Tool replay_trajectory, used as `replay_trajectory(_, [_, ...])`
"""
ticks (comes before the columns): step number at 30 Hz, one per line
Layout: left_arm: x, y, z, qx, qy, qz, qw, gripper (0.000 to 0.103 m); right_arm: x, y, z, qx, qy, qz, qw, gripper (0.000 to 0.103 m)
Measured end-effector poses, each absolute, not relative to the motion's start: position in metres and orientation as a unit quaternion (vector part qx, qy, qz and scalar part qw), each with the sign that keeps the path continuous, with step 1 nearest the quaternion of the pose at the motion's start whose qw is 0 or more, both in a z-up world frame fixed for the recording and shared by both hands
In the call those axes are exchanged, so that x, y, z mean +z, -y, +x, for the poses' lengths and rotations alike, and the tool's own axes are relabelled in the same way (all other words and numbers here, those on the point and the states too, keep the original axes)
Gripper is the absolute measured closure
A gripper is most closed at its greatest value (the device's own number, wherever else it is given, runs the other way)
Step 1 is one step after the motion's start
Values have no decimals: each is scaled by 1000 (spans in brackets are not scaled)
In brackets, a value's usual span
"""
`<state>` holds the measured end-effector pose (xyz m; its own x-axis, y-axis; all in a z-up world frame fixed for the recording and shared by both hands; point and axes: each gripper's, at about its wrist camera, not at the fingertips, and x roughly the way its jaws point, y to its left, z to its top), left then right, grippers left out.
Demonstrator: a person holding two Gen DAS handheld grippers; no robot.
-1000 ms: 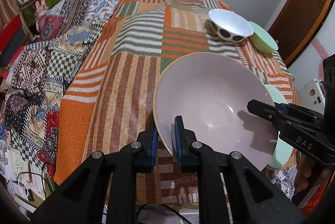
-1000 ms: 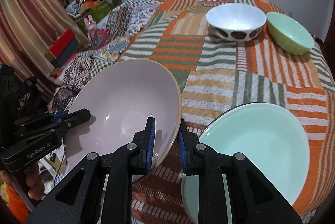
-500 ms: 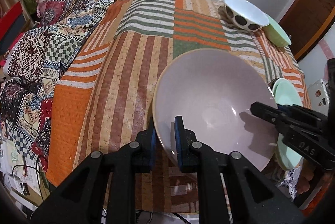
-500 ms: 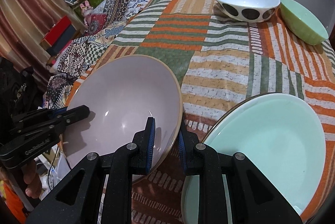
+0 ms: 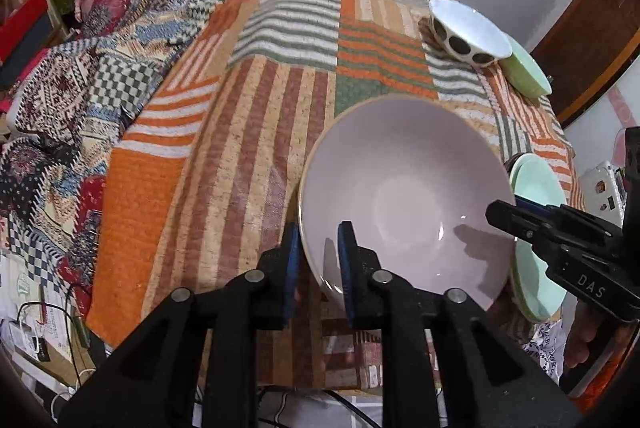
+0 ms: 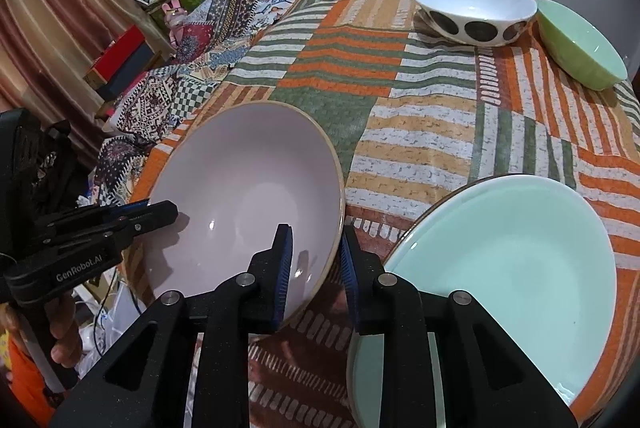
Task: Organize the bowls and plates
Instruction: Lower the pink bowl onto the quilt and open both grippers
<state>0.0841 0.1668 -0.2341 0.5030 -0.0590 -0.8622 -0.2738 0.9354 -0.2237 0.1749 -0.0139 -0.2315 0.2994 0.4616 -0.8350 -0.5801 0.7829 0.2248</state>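
Note:
A wide pale lilac bowl (image 5: pixel 404 196) (image 6: pixel 248 196) sits near the front edge of the patchwork-covered table (image 5: pixel 240 148). My left gripper (image 5: pixel 318 268) straddles the bowl's near-left rim. Its jaws are opening, and a slim gap shows on each side of the rim. My right gripper (image 6: pixel 316 268) straddles the opposite rim. Its jaws are opening too, and its pads are off the ceramic. Each gripper shows in the other's view, at the bowl's far side. A mint plate (image 6: pixel 504 260) (image 5: pixel 536 188) lies just right of the bowl.
A white bowl with dark dots (image 6: pixel 472 8) and a green bowl (image 6: pixel 580 40) stand at the table's far right. Patterned blankets (image 5: pixel 80 76) and boxes crowd the left side. A brown door (image 5: pixel 592 40) is at the right, and cables lie on the floor below the front edge.
The lilac bowl has come down level onto the cloth. Both pairs of jaws, earlier pinched on its rim, have parted slightly.

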Motion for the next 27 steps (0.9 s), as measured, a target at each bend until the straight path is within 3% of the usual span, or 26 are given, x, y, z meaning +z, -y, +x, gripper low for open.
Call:
replay_trajectory(5, [-205, -164, 77, 65, -466, -151, 869, 68, -218, 27, 174, 321, -483, -54, 813, 74])
replay_trajectory(13, [-142, -143, 80, 57, -393, -118, 910, 58, -179, 56, 177, 309, -439, -35, 843, 68])
replay_trajectory(17, [-116, -135, 91, 49, -359, -114, 925, 47, -161, 72, 186, 296, -411, -23, 862, 66])
replay_trajectory(27, [-94, -122, 144, 34, -334, -110, 936, 36, -138, 99, 233, 257, -384, 32, 886, 62])
